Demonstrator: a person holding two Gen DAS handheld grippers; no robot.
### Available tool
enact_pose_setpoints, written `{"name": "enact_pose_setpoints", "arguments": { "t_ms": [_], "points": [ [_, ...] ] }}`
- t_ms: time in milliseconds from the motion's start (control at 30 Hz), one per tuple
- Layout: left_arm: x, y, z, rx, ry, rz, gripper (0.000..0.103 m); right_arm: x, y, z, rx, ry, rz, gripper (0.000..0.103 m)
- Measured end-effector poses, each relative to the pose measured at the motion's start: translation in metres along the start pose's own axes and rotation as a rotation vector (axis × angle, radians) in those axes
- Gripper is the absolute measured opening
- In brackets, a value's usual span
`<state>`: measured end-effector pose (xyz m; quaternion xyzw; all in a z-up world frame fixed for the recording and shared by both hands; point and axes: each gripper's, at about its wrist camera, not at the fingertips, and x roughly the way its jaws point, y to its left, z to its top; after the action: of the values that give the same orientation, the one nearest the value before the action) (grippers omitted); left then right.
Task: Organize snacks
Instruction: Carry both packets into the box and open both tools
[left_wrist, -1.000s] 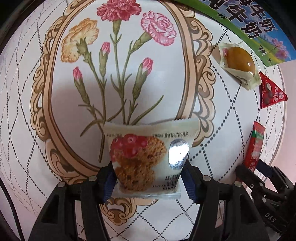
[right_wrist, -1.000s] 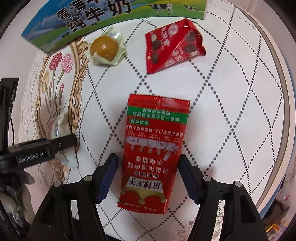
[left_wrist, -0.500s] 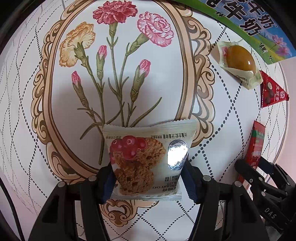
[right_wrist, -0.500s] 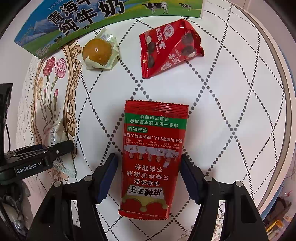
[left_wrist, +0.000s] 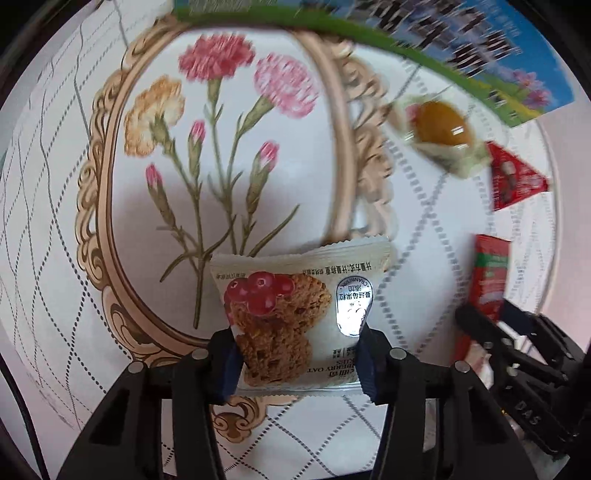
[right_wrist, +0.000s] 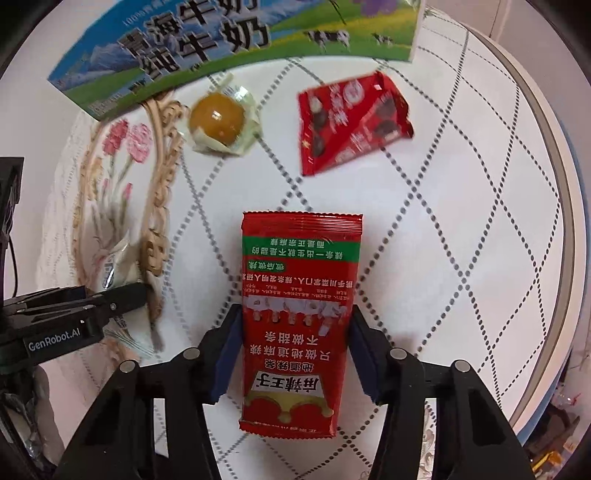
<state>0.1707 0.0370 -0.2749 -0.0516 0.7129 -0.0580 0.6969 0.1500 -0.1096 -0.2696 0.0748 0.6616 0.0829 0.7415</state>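
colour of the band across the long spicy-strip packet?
Green band on the red spicy-strip packet; clearest in the right wrist view.

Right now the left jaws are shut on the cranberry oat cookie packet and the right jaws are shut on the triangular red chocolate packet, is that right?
Not quite. The right gripper has closed on the long red spicy strip packet, as the right wrist view shows; the triangular red chocolate packet lies untouched farther up the table. The left gripper is indeed shut on the cranberry oat cookie packet.

Red packet (right_wrist: 299, 321); seemingly cream cookie wrapper (left_wrist: 295, 317).
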Motion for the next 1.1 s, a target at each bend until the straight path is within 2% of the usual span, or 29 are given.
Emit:
{"name": "enact_pose_setpoints", "arguments": {
  "t_ms": [200, 400, 500, 633, 767, 900, 1100],
  "points": [
    [-0.064, -0.017, 0.016, 0.032, -0.1, -0.063, 0.048, -0.035, 0.011, 0.015, -0.007, -0.04, 0.107, 0.053],
    [-0.137, -0.031, 0.049, 0.082, -0.198, -0.123, 0.048, -0.097, 0.021, 0.052, -0.035, -0.141, 0.2, 0.053],
    [-0.162, -0.035, 0.071, 0.099, -0.233, -0.141, 0.048, -0.128, 0.025, 0.083, -0.044, -0.205, 0.227, 0.053],
    [-0.185, -0.032, 0.116, 0.125, -0.279, -0.1, 0.048, -0.157, 0.029, 0.144, -0.079, -0.285, 0.2, 0.053],
    [-0.172, -0.028, 0.172, 0.144, -0.215, -0.04, 0.048, -0.157, 0.032, 0.208, -0.09, -0.309, 0.153, 0.053],
    [-0.141, -0.009, 0.224, 0.121, -0.107, 0.019, 0.048, -0.134, 0.035, 0.268, -0.074, -0.259, 0.141, 0.053],
    [-0.11, 0.006, 0.248, 0.085, 0.01, 0.039, 0.05, -0.094, 0.039, 0.31, -0.056, -0.176, 0.153, 0.054]
  ]
}}
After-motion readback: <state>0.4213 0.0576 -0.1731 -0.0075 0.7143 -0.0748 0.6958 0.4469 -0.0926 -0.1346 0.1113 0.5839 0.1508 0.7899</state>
